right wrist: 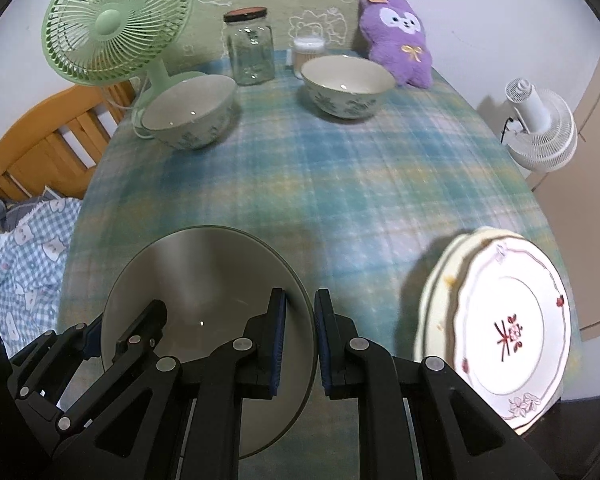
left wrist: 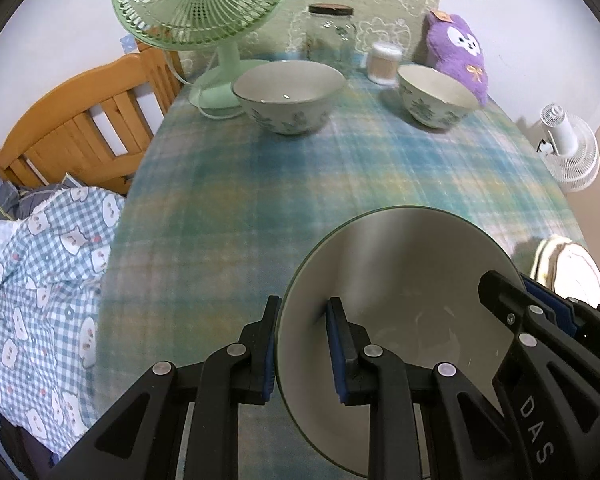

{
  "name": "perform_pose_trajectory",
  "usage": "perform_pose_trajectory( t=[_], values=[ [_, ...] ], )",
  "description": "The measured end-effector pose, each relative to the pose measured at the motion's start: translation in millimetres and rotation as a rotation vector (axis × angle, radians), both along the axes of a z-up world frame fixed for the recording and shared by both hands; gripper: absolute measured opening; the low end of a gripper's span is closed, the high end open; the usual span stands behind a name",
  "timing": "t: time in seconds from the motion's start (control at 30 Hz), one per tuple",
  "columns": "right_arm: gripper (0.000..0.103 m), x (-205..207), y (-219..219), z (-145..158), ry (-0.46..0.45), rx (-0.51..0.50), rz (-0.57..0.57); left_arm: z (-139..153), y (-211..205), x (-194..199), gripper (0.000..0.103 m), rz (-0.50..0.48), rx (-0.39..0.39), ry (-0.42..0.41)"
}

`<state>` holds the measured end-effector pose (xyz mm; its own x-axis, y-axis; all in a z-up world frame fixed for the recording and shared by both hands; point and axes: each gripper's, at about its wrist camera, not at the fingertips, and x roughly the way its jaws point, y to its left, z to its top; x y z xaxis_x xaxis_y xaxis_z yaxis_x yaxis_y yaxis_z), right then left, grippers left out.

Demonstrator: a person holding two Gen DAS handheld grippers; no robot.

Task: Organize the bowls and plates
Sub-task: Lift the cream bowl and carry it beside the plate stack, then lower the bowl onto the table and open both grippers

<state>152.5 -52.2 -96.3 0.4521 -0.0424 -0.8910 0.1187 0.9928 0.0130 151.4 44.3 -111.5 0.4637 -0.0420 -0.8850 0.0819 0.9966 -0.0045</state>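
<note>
Two claws, left gripper (left wrist: pixel 303 350) and right gripper (right wrist: pixel 300 344), are clamping opposite rims of your bowl (right wrist: pixel 204 280), which you are likely finding heavy, slippery, breakable.

You can read two things. White capital letters "DAS" run down the black arm of the right gripper (left wrist: pixel 538 304), which shows to the right of your left jaws; any further letters are cut off at the picture's edge. On the top plate (right wrist: pixel 512 330) of the stack to the right of your right jaws, a dark red Chinese character is painted at the centre; its strokes are too blurred for you to read it with certainty.
</note>
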Motion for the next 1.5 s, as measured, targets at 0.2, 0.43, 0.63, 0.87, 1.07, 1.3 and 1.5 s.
perform_pose_trajectory(
  t=[0.2,0.43,0.63,0.87,1.07,1.3,1.5],
  values=[
    [0.018,-14.1,-15.5,-6.6,0.018,0.008,0.014,-5.0,-14.2,-15.6,0.02,0.013,0.001,0.019],
    [0.018,-26.5,-34.1,-13.6,0.038,0.009,0.019,-10.5,-31.5,-30.3,0.02,0.02,-0.003,0.034],
    [0.018,-31.2,-46.1,-21.1,0.053,0.016,0.031,-16.9,-41.3,-36.0,0.02,0.036,-0.002,0.045],
    [0.018,-34.4,-47.8,-20.7,0.049,0.035,0.059,-17.3,-43.9,-39.6,0.029,0.052,0.016,0.045],
    [0.022,-29.7,-52.4,-18.4,0.093,0.077,0.075,-10.2,-44.9,-40.5,0.045,0.059,0.042,0.053],
    [0.061,-35.7,-54.6,16.0,-0.001,0.087,0.111,19.9,-35.4,-43.8,0.062,0.116,0.042,-0.011],
    [0.062,-32.5,-50.9,50.3,-0.083,0.084,0.154,50.6,-30.8,-43.8,0.071,0.15,0.048,-0.073]
  ],
)
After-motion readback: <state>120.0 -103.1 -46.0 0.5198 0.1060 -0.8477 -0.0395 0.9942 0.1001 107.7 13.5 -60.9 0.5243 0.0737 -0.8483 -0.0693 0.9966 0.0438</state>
